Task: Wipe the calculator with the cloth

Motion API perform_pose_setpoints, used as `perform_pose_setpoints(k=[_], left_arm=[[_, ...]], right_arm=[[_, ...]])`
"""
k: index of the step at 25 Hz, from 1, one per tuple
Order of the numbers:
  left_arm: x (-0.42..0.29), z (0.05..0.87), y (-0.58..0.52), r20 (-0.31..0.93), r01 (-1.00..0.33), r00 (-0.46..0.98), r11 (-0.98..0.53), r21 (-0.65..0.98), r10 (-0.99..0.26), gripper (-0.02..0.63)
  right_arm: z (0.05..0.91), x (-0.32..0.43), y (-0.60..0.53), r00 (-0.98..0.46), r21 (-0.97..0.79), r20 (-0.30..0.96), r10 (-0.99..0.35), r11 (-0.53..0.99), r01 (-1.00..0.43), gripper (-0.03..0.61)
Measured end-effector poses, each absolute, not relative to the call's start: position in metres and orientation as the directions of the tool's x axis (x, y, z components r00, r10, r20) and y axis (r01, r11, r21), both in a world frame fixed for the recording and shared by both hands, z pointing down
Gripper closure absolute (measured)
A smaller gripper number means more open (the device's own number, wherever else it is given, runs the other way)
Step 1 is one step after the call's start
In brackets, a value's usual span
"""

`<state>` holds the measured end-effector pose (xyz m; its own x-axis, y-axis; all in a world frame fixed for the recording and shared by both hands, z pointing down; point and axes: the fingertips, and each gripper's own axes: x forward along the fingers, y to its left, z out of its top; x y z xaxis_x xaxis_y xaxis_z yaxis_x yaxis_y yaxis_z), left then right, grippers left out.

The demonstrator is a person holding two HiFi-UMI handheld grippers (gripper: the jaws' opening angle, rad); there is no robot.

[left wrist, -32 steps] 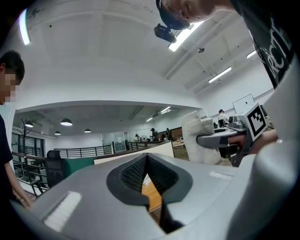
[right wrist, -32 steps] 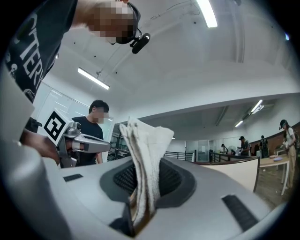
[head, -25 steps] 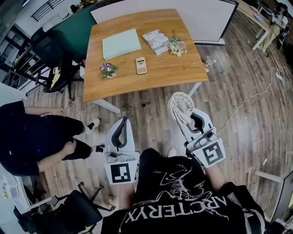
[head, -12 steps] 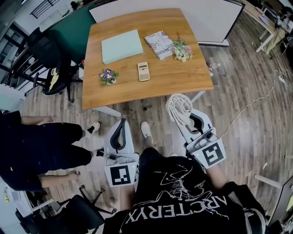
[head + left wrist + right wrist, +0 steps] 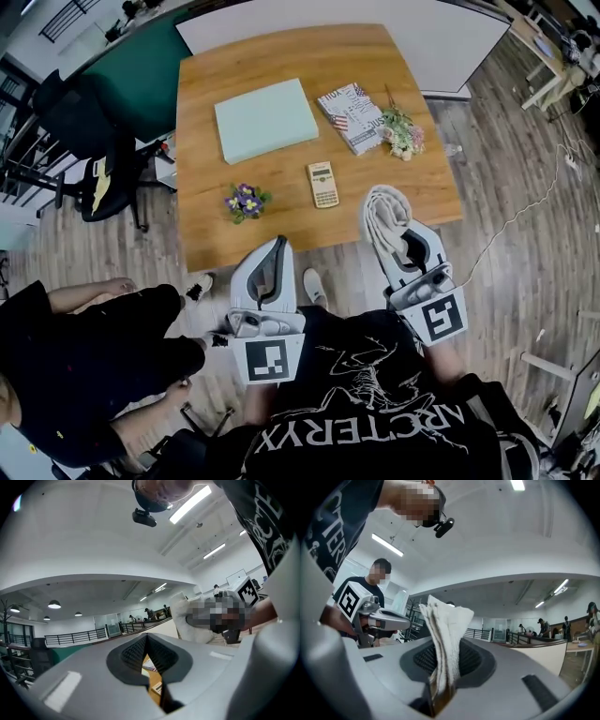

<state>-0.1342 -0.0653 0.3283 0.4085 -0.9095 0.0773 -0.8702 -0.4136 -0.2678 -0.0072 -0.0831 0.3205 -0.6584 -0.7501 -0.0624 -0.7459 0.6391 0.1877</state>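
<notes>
Tabletop (image 5: 206, 225) nearer now, near edge reached by both tools. Right tool (image 5: 401, 242) clamped on cloth (image 5: 382, 211); left tool (image 5: 274, 255) closed, empty. Calculator (image 5: 322, 184) mid-tabletop, just beyond and between them, untouched. Wiping within reach.

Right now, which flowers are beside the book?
The pink and white bunch, right next to the book. The purple flowers sit far from it, left of the calculator.
</notes>
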Motion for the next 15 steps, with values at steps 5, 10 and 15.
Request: perform_pose_setpoints(k=[5,10,15], left_arm=[[-0.155,0.326,-0.104,0.073,-0.855,0.443,-0.446,-0.264,-0.893,0.62],[-0.157,0.33,-0.127,0.094,-0.854,0.45,-0.459,-0.244,-0.888,0.62],[-0.152,0.337,-0.14,0.108,-0.87,0.424,-0.437,-0.228,-0.899,0.62]], right_arm=[[0.312,-0.032,-0.12,-0.639,0.209,-0.062,-0.767,0.616,-0.76,0.489],[0.308,-0.031,-0.144,-0.626,0.184,-0.087,-0.775,0.605,-0.775,0.489],[0.313,-0.02,-0.164,-0.635,0.18,-0.076,-0.769,0.616,-0.767,0.489]])
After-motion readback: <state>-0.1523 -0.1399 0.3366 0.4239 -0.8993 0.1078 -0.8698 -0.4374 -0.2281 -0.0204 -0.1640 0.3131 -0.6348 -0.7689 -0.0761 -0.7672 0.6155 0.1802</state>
